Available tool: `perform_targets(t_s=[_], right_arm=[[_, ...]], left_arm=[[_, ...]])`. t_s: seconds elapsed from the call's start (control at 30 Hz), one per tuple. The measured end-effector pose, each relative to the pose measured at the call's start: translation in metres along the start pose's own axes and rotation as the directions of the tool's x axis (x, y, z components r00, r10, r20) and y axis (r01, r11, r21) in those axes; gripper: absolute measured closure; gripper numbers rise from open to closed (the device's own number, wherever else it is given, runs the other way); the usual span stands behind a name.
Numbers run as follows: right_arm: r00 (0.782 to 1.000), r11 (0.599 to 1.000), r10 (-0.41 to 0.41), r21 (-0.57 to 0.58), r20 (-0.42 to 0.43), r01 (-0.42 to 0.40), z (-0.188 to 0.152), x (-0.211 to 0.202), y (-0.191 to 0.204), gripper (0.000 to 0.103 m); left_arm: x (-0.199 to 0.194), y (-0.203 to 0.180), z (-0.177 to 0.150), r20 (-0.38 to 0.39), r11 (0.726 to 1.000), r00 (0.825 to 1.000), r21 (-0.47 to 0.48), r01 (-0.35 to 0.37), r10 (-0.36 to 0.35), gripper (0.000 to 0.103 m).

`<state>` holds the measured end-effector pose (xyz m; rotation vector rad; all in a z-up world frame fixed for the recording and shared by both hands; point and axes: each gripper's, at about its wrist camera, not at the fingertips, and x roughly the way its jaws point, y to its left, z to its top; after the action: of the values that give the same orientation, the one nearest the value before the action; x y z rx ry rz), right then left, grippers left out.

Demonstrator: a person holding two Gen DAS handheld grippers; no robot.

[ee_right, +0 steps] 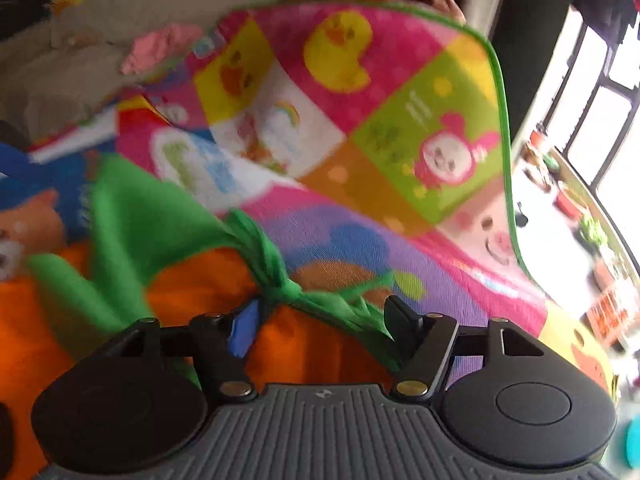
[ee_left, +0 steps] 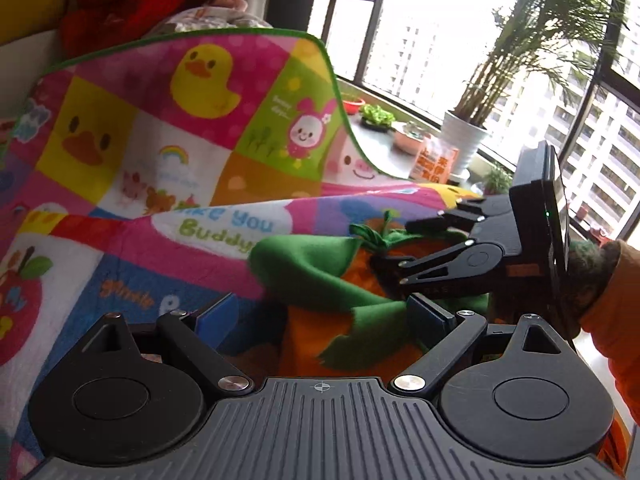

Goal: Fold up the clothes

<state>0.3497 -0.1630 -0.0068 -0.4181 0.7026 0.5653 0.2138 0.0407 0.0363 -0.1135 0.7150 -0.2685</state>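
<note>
An orange garment with a green collar and ties lies on a bright cartoon play mat. My left gripper is open, its jaws wide apart over the orange and green cloth, with the cloth between them. My right gripper comes in from the right in the left wrist view, its fingers on the green collar. In the right wrist view the right gripper is open, with the knotted green tie and orange cloth between its jaws. That view is blurred.
The far corner of the mat is raised against a sofa with red cushions. A windowsill at the right holds a potted palm, small plants and an orange packet.
</note>
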Motion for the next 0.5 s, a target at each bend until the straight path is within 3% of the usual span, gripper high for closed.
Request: perform_targets(t_s=[0.07,0.13,0.33,0.5], right_arm=[[0.999,0.997,0.039,0.063,0.025,-0.04,-0.005,-0.007,-0.005,0.051],[0.997,0.996,0.052,0.072,0.061,-0.056,-0.01,-0.028,0.0,0.075],[0.988,0.996,0.085,-0.017,0.126,-0.084,-0.031,-0.114,0.029,0.08],[0.992,0.994,0.107,-0.034,0.068,-0.105,-0.066,-0.149,0.056,0.08]], left_arm=[[-0.008,0.002,0.001,0.016,1.0,1.0,-0.008,-0.012,0.012,0.008],[-0.017,0.002,0.006,0.044,1.0,0.999,-0.019,-0.011,0.012,0.008],[-0.038,-0.011,0.017,0.119,0.999,0.993,-0.029,0.02,-0.017,0.008],[-0.024,-0.033,0.003,0.059,0.999,0.998,0.053,0.001,-0.004,0.006]])
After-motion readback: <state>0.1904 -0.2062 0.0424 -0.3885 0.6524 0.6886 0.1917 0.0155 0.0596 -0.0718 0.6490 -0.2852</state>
